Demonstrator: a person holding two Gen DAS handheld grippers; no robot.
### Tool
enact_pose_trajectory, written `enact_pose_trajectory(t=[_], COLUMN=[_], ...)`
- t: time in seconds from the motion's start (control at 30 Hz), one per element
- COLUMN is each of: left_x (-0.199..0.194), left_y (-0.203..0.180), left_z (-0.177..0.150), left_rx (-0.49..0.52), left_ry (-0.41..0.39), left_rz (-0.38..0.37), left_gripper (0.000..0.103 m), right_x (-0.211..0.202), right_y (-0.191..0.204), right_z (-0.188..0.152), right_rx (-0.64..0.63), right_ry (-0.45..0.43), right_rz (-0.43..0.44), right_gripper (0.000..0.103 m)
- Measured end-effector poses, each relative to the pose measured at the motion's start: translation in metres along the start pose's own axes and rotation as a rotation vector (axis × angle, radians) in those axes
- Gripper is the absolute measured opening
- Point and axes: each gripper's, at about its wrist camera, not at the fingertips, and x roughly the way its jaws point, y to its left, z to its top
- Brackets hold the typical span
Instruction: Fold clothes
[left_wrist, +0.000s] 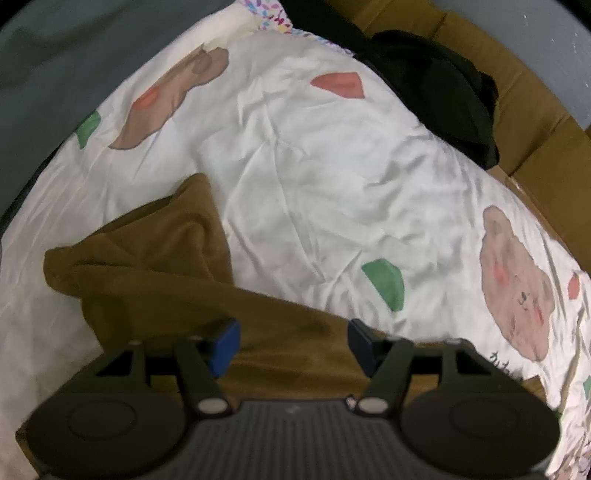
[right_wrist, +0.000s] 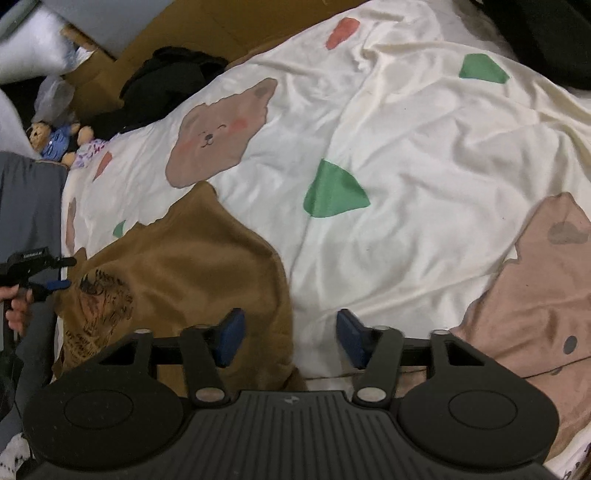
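The brown shirt (right_wrist: 192, 273) lay rumpled on the bear-print sheet (right_wrist: 406, 184), toward 8 o'clock in the right wrist view, its printed side showing at the left. The right gripper (right_wrist: 290, 338) hovered over its right edge, fingers spread, holding nothing. The left gripper (left_wrist: 293, 345) hung above the brown cloth too, fingers likewise spread and empty. The shirt looked light, soft and limp, likely to sag and bunch; a hem corner or shoulder seam should give the surest pinch. Black clothes (right_wrist: 166, 77) sat at 11 o'clock.
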Motion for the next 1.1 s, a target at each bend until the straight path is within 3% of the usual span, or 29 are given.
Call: enact_pose_trajectory(t=[0.23,0.37,0.53,0.77,1.1], left_x=[0.001,0.003,0.009,0.010,-0.008], left_y=[0.003,0.003,0.001,-0.006,-0.026], left_z=[-0.002,-0.002,-0.004,-0.009,-0.013], left_rx=[0.003,0.015,0.041,0.075,0.108], left_ry=[0.009,0.026,0.048,0.066,0.054], left_rz=[-0.004,-0.011,-0.002,-0.004,-0.040], left_gripper=[0.067,0.067,0.072,0.074,0.074], right_x=[0.014,0.021,0.020,0.001,-0.031], right_y=[-0.003,0.000,0.006,0.010,0.012], right_z=[-0.008,-0.010,-0.009,0.011,0.056], right_rx=[0.057,0.056,-0.003,-0.154,-0.386], right_ry=[-0.012,0.005,0.035,0.047,0.057], right_rz=[0.012,0.019,0.007,-0.092,-0.272], right_gripper=[0.021,0.021,0.012,0.005,0.004])
